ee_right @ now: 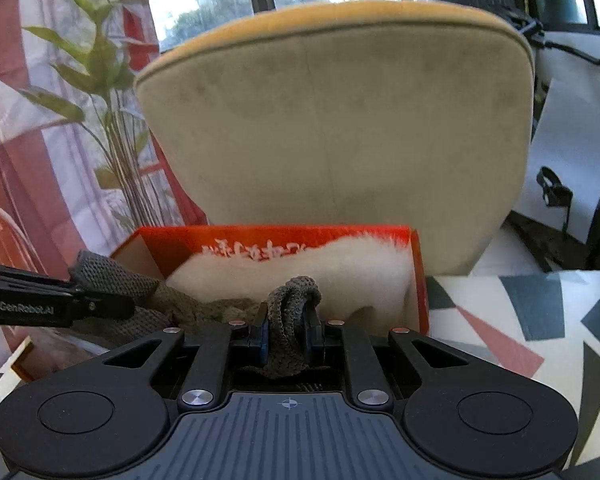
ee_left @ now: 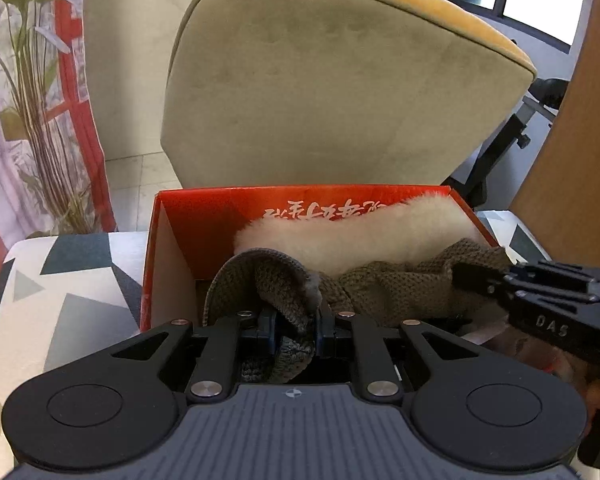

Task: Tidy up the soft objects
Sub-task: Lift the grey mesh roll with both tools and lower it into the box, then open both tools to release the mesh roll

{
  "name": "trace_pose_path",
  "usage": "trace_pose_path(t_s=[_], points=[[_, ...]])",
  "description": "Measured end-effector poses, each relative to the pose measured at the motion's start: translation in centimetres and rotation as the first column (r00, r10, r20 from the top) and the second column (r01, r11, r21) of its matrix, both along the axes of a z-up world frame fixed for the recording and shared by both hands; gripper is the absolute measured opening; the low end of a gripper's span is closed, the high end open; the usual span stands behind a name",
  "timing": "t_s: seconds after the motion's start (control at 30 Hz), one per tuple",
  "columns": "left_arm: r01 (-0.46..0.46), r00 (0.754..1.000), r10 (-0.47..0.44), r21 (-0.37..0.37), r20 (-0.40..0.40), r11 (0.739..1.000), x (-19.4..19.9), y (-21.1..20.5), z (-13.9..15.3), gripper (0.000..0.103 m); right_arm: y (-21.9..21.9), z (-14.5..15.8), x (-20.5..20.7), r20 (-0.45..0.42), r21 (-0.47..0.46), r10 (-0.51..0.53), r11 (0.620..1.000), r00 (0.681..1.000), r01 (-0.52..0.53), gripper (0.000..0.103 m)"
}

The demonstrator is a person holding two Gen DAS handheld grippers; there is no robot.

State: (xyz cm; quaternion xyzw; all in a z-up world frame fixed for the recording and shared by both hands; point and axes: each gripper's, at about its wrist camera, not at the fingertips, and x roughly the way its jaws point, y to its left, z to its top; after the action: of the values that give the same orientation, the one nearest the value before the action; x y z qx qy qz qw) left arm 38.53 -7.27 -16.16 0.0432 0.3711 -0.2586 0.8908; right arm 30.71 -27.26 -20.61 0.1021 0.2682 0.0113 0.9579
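You are holding both grippers over the open red box (ee_left: 172, 240), which is sitting on the patterned tabletop (ee_left: 72, 280) in front of a beige cushioned chair back (ee_left: 340, 92). Your left gripper (ee_left: 296, 326) is pinching one end of the olive knitted piece (ee_left: 392, 284) — a folded bunch of knit is sitting between its blue pads, jaws narrow around it. Your right gripper (ee_right: 286, 330) is clamping the other end of the same knitted piece (ee_right: 294, 304), a rolled loop of it standing up between the pads. The knit is stretching across the near side of the box between the two grippers, draping over the near edge. Behind it, a white fluffy item (ee_left: 360, 232) is lying inside the box against the far wall, partly covering the white lettering there. A leafy plant (ee_right: 100, 80) is standing at the left by a red-and-white curtain (ee_left: 80, 60).
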Motion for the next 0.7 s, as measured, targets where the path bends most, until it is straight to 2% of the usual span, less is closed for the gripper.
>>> trace_pose_path(t_s=[0.23,0.3,0.33,0.37,0.43,0.5,0.57,0.63,0.7], points=[[0.001,0.999,-0.002,0.010,0.040,1.000,-0.1,0.1,-0.2,0.020,-0.5,-0.5,0.3,-0.027,0.008,-0.028,1.000,0.999,0.029,0.014],[0.004,0.997,-0.006,0.033,0.075,0.999,-0.6,0.1,0.3,0.032,-0.6,-0.5,0.1,-0.046,-0.004,-0.043,0.999,0.998,0.043,0.015],[0.005,0.996,-0.009,0.039,0.088,0.999,-0.8,0.2,0.4,0.046,-0.8,-0.5,-0.1,-0.051,-0.007,-0.046,0.999,0.998,0.046,0.015],[0.006,0.995,-0.010,0.041,0.100,0.999,-1.1,0.2,0.6,0.055,-0.9,-0.4,-0.2,-0.057,-0.014,-0.053,0.999,0.997,0.052,0.016],[0.009,0.993,-0.013,0.040,0.118,0.999,-1.4,0.4,0.9,0.059,-1.1,-0.4,-0.3,-0.068,-0.033,-0.074,0.997,0.995,0.072,0.019],[0.006,0.992,-0.012,0.045,0.128,0.999,-1.6,0.5,1.2,0.068,-1.3,-0.3,-0.5,-0.074,-0.054,-0.094,0.994,0.993,0.090,0.028],[0.008,0.990,-0.015,0.049,0.138,0.999,-1.9,0.6,1.6,0.087,-1.2,-0.3,-0.7,-0.080,-0.089,-0.117,0.990,0.990,0.110,0.030],[0.001,0.987,-0.010,0.057,0.159,0.998,-2.3,0.7,1.9,0.093,-1.2,-0.1,-1.0,-0.084,-0.097,-0.123,0.989,0.989,0.115,0.033],[-0.015,0.983,0.002,0.070,0.184,0.997,-2.8,0.8,2.2,0.097,-1.2,0.2,-1.3,-0.083,-0.109,-0.130,0.987,0.988,0.120,0.044]])
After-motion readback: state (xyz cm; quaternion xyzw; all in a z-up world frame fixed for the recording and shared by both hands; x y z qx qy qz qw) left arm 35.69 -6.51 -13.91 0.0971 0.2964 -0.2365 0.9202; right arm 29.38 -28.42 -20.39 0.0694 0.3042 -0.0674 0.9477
